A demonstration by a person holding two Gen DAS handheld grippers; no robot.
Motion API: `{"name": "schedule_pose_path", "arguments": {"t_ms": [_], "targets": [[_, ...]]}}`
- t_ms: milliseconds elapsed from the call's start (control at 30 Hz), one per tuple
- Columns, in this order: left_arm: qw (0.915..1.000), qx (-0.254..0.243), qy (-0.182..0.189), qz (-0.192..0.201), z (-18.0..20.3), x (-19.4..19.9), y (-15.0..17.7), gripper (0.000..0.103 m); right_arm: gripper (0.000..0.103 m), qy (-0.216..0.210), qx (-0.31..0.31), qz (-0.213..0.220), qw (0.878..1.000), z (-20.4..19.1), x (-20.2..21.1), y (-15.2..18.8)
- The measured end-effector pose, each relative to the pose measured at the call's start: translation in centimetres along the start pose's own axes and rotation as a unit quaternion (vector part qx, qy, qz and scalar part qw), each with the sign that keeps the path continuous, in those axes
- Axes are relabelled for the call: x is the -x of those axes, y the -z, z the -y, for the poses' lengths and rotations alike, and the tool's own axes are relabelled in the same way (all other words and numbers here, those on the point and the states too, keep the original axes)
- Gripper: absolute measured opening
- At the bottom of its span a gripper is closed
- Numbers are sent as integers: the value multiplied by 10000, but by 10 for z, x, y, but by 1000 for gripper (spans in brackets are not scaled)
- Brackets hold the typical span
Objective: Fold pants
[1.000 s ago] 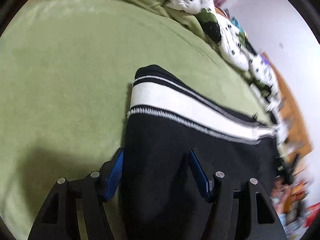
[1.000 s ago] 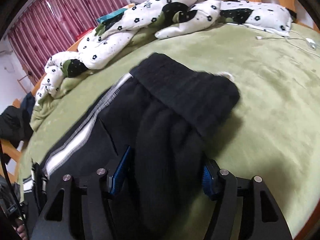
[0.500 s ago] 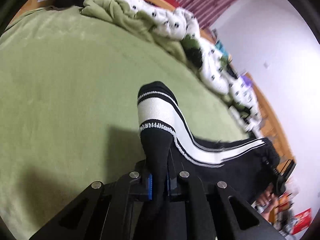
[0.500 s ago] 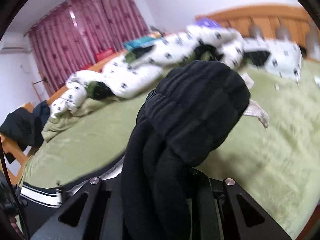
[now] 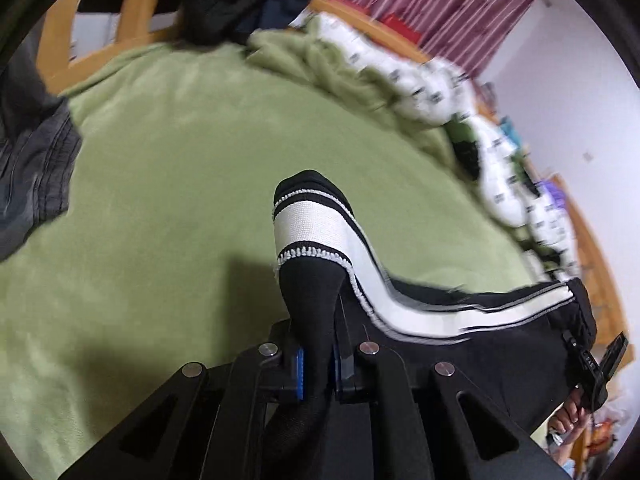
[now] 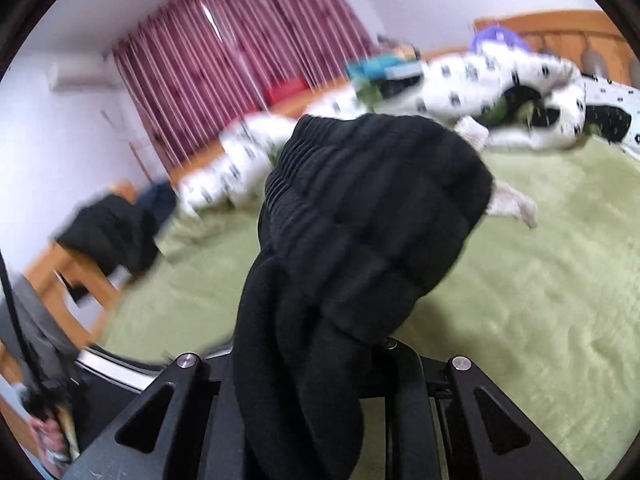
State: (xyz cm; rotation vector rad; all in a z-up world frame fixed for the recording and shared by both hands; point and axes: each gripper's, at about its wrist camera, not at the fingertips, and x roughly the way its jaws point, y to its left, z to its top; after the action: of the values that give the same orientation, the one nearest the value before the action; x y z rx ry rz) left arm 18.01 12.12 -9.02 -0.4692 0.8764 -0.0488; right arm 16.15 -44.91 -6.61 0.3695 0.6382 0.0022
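Observation:
The pants are black with a white side stripe (image 5: pixel 308 232). My left gripper (image 5: pixel 318 364) is shut on a pinched fold near the striped hem and holds it up above the green blanket (image 5: pixel 160 200). The rest of the leg trails right towards a hand (image 5: pixel 568 416). In the right wrist view the ribbed black waistband (image 6: pixel 368 208) bulges up in front of the camera. My right gripper (image 6: pixel 304 360) grips it, with its fingertips hidden under the cloth and its jaws easing open slightly. A whitish scrap (image 6: pixel 512 200) sticks out beside the waistband.
A white quilt with black flowers (image 6: pixel 480 80) is bunched along the bed's far side below the wooden headboard (image 6: pixel 540 28). Dark clothes hang over a wooden frame (image 5: pixel 216 8). A grey garment (image 5: pixel 32 152) lies at the blanket's left edge. Red curtains (image 6: pixel 240 40) hang behind.
Both grippers were open around the flat pants and have since shut on them. They have lifted the hem end and the waistband off the blanket and tipped up towards the room.

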Motion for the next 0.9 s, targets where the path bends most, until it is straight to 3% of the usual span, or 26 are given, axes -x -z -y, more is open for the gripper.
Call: {"name": "schedule_pose_path", "arguments": {"t_ms": [100, 167, 233, 367, 433, 567, 700, 800, 900], "targets": [[9994, -19, -340, 4, -15, -20, 11, 14, 20, 336, -412, -747, 9958, 48, -43, 24], [9990, 116, -423, -59, -26, -27, 16, 19, 26, 8, -754, -921, 9929, 70, -51, 36], [9980, 294, -535, -163, -34, -32, 19, 33, 37, -7, -836, -1000, 9915, 80, -48, 43], [9978, 279, -553, -237, -41, -14, 34, 36, 46, 267, -754, -1192, 9896, 83, -23, 47], [9974, 75, -693, -165, -33, 3, 45, 47, 48, 607, -537, -1172, 9898, 80, -1, 51], [9948, -579, -829, 156, -5, 44, 73, 53, 48, 993, 25, -654, 9929, 61, 40, 44], [9964, -609, -579, 68, 8, 54, 99, 58, 48, 954, 630, -40, 9934, 30, 53, 38], [9961, -482, -731, -115, 0, 38, 120, 58, 48, 751, 772, -300, 9937, 22, 31, 50], [9918, -818, -984, 27, 3, 37, 135, 58, 48, 1126, 878, -942, 9853, 30, -8, 76]]}}
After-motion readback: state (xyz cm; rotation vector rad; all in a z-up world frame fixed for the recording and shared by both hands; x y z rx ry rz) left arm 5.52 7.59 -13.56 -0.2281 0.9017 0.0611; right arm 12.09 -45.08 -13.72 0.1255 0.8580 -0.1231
